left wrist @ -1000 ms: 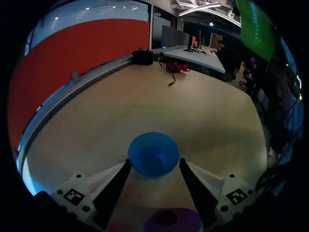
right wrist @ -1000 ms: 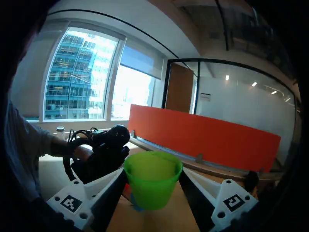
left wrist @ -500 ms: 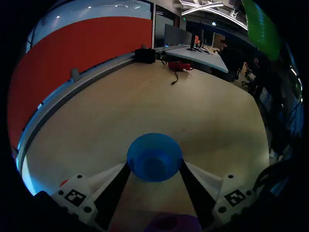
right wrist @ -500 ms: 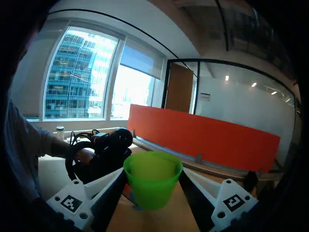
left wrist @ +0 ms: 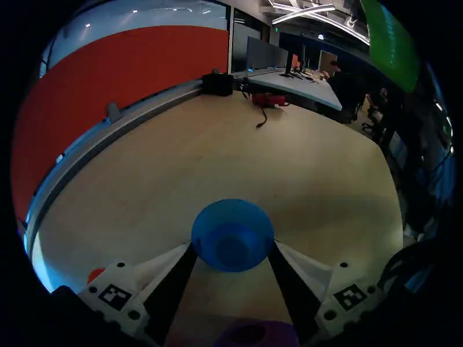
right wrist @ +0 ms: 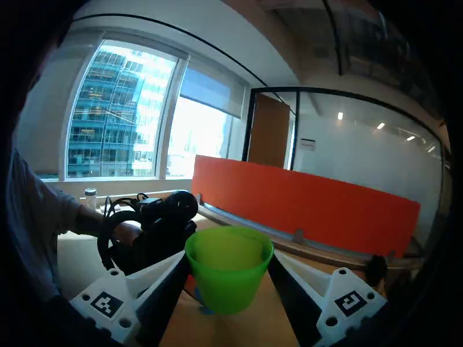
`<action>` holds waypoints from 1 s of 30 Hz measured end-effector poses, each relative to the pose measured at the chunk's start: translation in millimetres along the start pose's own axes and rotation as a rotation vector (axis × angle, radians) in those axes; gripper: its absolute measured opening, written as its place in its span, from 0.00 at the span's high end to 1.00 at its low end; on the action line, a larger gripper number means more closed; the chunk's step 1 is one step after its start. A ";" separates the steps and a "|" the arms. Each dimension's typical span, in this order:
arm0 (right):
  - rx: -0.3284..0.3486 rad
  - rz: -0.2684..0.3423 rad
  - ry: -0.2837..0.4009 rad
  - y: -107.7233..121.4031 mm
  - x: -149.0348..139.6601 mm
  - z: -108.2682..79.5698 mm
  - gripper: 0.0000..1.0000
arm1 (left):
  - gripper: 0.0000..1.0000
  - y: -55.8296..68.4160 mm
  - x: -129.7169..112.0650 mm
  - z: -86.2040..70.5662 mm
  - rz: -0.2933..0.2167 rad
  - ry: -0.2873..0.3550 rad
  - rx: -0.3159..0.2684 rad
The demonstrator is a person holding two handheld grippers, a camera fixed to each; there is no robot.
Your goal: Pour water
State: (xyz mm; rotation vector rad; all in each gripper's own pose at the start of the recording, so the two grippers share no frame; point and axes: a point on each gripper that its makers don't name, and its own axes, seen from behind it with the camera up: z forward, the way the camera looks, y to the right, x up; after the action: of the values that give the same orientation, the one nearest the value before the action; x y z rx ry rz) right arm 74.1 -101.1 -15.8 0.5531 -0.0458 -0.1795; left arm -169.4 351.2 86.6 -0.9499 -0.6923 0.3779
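Two grips we observe: left gripper (left wrist: pixel 231 247) fingers (left wrist: pixel 172 279) clamp a blue plastic cup (left wrist: pixel 232 231); right gripper (right wrist: pixel 229 255) fingers (right wrist: pixel 168 279) clamp a green plastic cup (right wrist: pixel 228 274).

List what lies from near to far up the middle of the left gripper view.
purple object → blue cup → bare stretch of wooden table → black cable → red item → grey desk
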 end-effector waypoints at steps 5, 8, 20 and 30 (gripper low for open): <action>0.000 -0.001 0.000 0.9 0.0 0.0 0.09 | 0.16 2.4 0.9 -2.6 -0.002 0.010 -0.011; 0.000 -0.001 0.000 0.4 0.4 0.3 0.09 | 0.16 3.2 2.6 -5.4 -0.003 0.020 -0.014; 0.000 -0.007 0.001 -3.4 5.8 0.7 0.09 | 0.17 1.0 18.7 -26.5 -0.003 0.083 0.004; 0.002 -0.009 0.003 -6.7 8.4 2.5 0.09 | 0.16 -3.9 53.0 -61.4 -0.003 0.197 0.038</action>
State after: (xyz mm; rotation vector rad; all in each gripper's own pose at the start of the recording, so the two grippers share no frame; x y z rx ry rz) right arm 81.1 -109.6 -17.2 0.5560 -0.0411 -0.1875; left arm -88.7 342.2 85.5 -0.9352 -0.5054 0.2890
